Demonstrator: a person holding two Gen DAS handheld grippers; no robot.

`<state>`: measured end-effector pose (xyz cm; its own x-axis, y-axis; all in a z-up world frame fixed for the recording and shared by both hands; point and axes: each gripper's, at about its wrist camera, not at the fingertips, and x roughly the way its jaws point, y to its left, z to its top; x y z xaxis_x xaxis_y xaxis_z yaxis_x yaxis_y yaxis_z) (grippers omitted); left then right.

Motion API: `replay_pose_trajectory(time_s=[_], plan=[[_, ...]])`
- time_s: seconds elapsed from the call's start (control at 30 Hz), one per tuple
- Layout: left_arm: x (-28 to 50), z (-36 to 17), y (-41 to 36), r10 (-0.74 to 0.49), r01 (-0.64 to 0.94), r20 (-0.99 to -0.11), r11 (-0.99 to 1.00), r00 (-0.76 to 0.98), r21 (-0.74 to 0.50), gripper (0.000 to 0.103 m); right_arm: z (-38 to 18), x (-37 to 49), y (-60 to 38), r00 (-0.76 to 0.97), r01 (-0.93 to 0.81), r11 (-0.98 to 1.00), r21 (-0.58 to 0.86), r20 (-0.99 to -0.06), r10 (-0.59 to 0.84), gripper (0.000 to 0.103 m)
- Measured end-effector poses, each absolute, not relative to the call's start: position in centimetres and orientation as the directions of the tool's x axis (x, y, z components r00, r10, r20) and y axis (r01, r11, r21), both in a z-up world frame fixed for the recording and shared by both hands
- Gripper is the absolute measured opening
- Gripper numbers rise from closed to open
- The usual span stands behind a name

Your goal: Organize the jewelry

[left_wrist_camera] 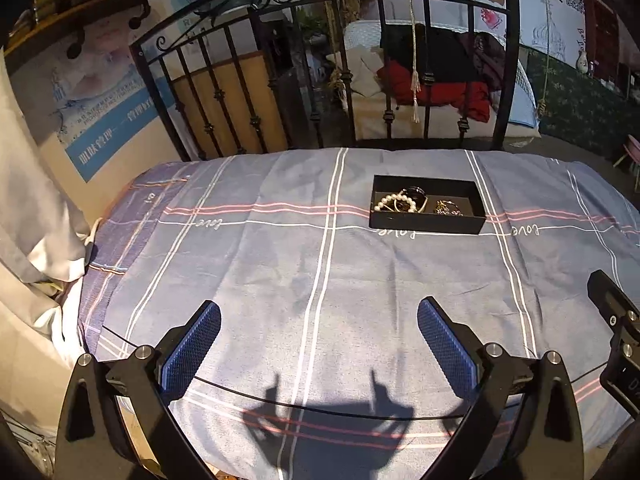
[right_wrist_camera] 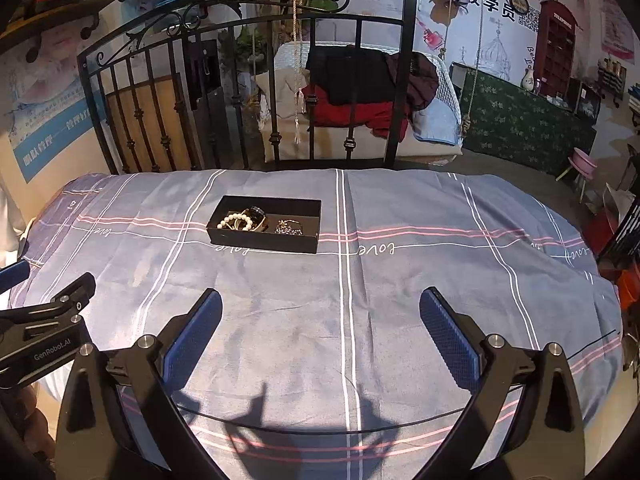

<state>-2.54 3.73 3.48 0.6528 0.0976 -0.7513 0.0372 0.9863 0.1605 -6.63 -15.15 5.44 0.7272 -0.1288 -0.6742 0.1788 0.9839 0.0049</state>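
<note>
A black open box [left_wrist_camera: 424,224] [right_wrist_camera: 260,240] sits on the blue plaid cloth at the far side of the table. Inside lie a white pearl bracelet [left_wrist_camera: 394,201] [right_wrist_camera: 236,220], a dark bangle [left_wrist_camera: 416,193] [right_wrist_camera: 256,213] and a small dark metal piece [left_wrist_camera: 448,208] [right_wrist_camera: 289,227]. My left gripper [left_wrist_camera: 319,312] is open and empty, held above the cloth well short of the box. My right gripper [right_wrist_camera: 320,302] is open and empty, near the front, with the box ahead to its left.
The blue plaid cloth [left_wrist_camera: 280,272] [right_wrist_camera: 400,288] covers the table. A black iron railing [left_wrist_camera: 360,80] [right_wrist_camera: 248,92] stands right behind the far edge. A thin black cable [left_wrist_camera: 320,412] crosses the front. Grey curtain [left_wrist_camera: 36,220] hangs at left.
</note>
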Motion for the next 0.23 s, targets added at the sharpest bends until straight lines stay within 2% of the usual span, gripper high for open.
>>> replay_pose_trajectory(time_s=[0.1,0.23], plan=[[-2.47,3.24,3.53,0.127,0.027,-0.752,0.982,0.647,0.188,0.097,5.45,-6.73,-15.18,0.727,0.176,0.984,0.004,-0.674,-0.127,0.097],[-2.60,3.17,3.40,0.087,0.057,-0.765,0.986,0.638,0.159,0.097,5.47,-6.85,-15.27,0.730,0.178,0.984,0.010,-0.672,-0.125,0.097]])
